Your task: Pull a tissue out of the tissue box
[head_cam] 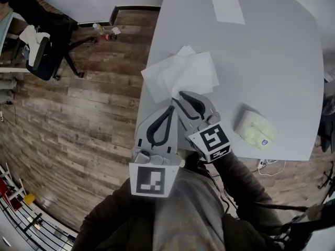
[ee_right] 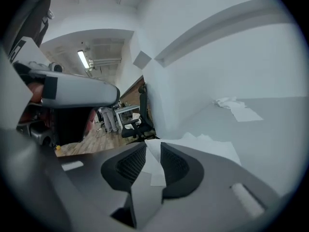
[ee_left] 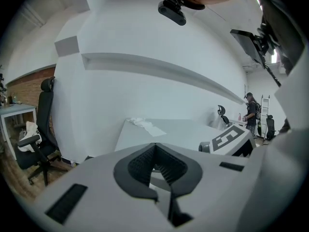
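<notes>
A soft yellowish tissue pack [head_cam: 255, 129] lies near the front right edge of the grey table [head_cam: 272, 61]. Several pulled white tissues [head_cam: 180, 75] lie spread at the table's near left corner. My right gripper [head_cam: 180, 94] reaches over their near edge. In the right gripper view its jaws [ee_right: 153, 146] stand apart, and a corner of a white tissue [ee_right: 154, 166] shows in the gap without being pressed. My left gripper [head_cam: 171, 109] sits just beside it at the table's edge, shut with nothing in it [ee_left: 154, 145].
More tissues [head_cam: 227, 4] lie at the far end of the table. A black office chair [head_cam: 44, 46] stands on the wooden floor to the left. A white cable [head_cam: 269, 166] hangs off the front edge. A person [ee_left: 251, 112] stands far off.
</notes>
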`<act>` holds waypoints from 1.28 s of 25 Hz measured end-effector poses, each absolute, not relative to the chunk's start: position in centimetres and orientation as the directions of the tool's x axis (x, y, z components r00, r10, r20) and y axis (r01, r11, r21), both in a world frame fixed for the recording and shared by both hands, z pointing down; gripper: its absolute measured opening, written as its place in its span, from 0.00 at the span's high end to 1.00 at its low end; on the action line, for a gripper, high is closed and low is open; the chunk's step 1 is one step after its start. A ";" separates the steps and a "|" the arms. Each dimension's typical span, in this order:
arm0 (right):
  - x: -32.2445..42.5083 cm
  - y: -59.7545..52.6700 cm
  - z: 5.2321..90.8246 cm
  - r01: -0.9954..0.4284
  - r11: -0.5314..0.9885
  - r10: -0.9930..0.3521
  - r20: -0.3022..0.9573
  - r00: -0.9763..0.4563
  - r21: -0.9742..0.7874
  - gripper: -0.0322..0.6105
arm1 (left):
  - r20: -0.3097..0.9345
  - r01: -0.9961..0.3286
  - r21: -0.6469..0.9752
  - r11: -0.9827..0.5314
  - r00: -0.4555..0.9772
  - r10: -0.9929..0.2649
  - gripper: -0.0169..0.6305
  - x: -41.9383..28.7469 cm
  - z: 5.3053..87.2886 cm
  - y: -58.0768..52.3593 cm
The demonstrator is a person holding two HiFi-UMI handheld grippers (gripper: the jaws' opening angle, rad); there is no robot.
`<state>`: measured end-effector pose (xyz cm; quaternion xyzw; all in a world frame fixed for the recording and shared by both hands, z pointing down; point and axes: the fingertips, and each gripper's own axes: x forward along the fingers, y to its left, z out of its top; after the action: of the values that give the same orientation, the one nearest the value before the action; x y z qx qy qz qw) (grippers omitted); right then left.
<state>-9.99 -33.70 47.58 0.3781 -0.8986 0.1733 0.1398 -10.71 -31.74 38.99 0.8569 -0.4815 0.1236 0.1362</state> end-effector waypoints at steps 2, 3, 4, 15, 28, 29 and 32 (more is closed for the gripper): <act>-10.0 -32.9 47.4 -0.735 0.644 -0.640 0.377 -0.669 -0.210 0.85 | 0.342 -0.854 0.113 -0.508 0.514 -0.787 0.98 -10.6 39.0 -31.0; -9.9 -32.4 47.1 -0.740 0.639 -0.648 0.372 -0.665 -0.210 0.85 | 0.340 -0.851 0.115 -0.512 0.518 -0.785 0.98 -10.4 38.9 -30.6; -9.7 -31.9 46.9 -0.744 0.634 -0.655 0.365 -0.661 -0.209 0.85 | 0.338 -0.849 0.117 -0.515 0.522 -0.783 0.98 -10.2 38.9 -30.2; -6.9 -24.5 42.9 -0.720 0.662 -0.659 0.295 -0.692 -0.209 0.71 | 0.265 -0.856 0.067 -0.513 0.511 -0.818 0.98 -6.9 35.6 -23.8; 5.2 -12.4 31.2 -0.830 0.524 -0.821 0.146 -0.552 -0.192 0.72 | 0.100 -0.832 0.041 -0.553 0.554 -0.826 0.98 0.9 28.3 -15.4; 6.4 -11.4 30.5 -0.842 0.505 -0.835 0.139 -0.532 -0.192 0.72 | 0.099 -0.827 0.038 -0.561 0.562 -0.821 0.98 1.7 28.0 -14.7; 9.8 -8.3 28.6 -0.871 0.450 -0.872 0.114 -0.476 -0.199 0.72 | 0.106 -0.804 0.033 -0.594 0.594 -0.798 0.98 4.4 27.5 -12.5</act>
<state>9.77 -8.26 28.59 0.5116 -0.8514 0.1154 -0.0022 4.41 -12.49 27.48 0.8918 -0.4489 0.0398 0.0388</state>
